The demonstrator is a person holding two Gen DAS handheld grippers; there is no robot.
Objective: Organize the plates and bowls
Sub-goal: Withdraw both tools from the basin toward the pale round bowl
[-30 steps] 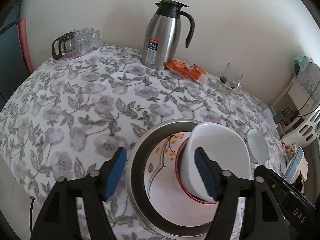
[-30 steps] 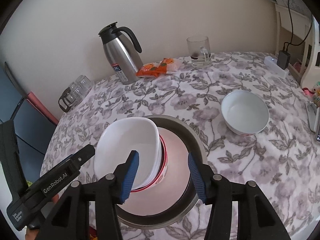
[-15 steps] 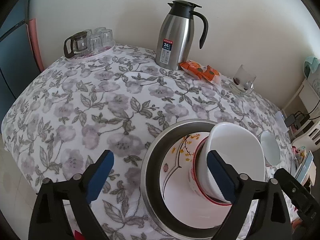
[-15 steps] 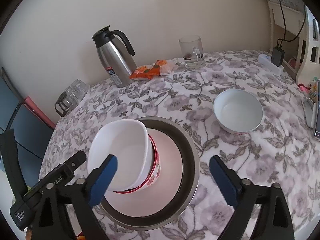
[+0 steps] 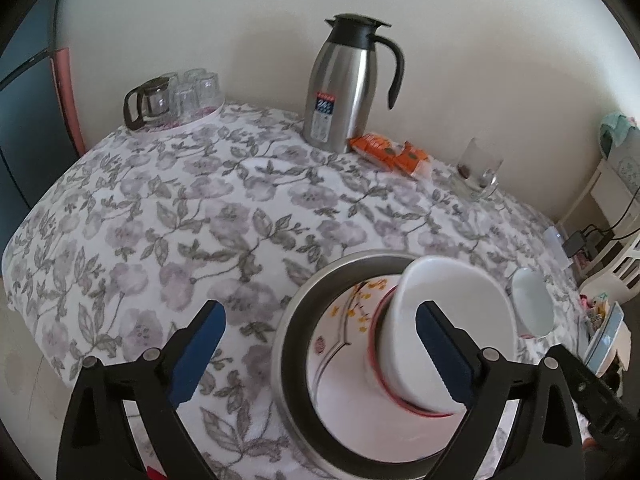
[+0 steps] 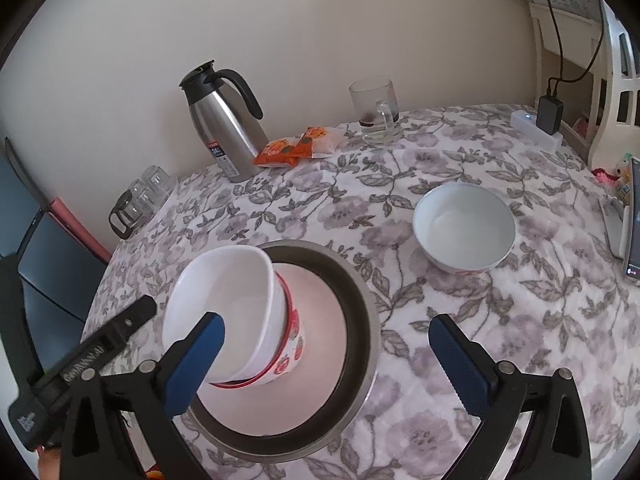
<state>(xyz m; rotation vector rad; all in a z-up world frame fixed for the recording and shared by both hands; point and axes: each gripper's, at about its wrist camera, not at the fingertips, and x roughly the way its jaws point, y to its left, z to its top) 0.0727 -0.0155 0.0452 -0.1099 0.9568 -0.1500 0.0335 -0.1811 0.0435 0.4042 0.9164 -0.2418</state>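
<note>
We record a plain white bowl (image 6: 224, 312) nested crookedly in a bowl with red flower print (image 6: 290, 346), both leaning on a flowered plate (image 5: 352, 344) inside the round metal tray (image 6: 360, 304) at lower centre of both views. The white bowl is tilted, its mouth facing the lower left in the right wrist view. A second white bowl (image 6: 464, 228) stands upright at right, well apart. The left gripper (image 5: 320, 348) and right gripper (image 6: 326, 360) are spread wide, holding nothing.
</note>
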